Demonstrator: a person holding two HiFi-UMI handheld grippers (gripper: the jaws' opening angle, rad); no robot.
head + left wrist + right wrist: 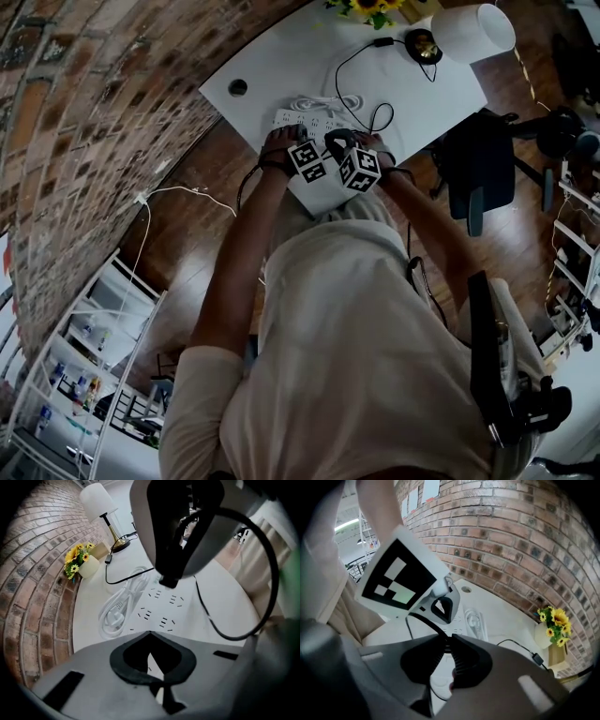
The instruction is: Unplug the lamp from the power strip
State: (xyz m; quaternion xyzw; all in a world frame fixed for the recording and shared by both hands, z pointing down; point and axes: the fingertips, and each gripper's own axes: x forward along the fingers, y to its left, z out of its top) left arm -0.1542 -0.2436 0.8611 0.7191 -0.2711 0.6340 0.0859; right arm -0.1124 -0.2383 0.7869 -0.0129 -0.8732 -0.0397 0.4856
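Over the white power strip (159,611) on the tabletop (86,597), the right gripper (446,641) has its jaws pinched on the lamp's black plug (168,580). The plug hangs upright just above the sockets, apparently already clear of them, with its cord (220,631) looping off sideways. The left gripper (149,634), jaws drawn together on nothing, points down at the strip's near end as if to steady it, so the coming move falls to the right one: carrying the plug straight up, away from the strip and the lamp (98,501) far off.
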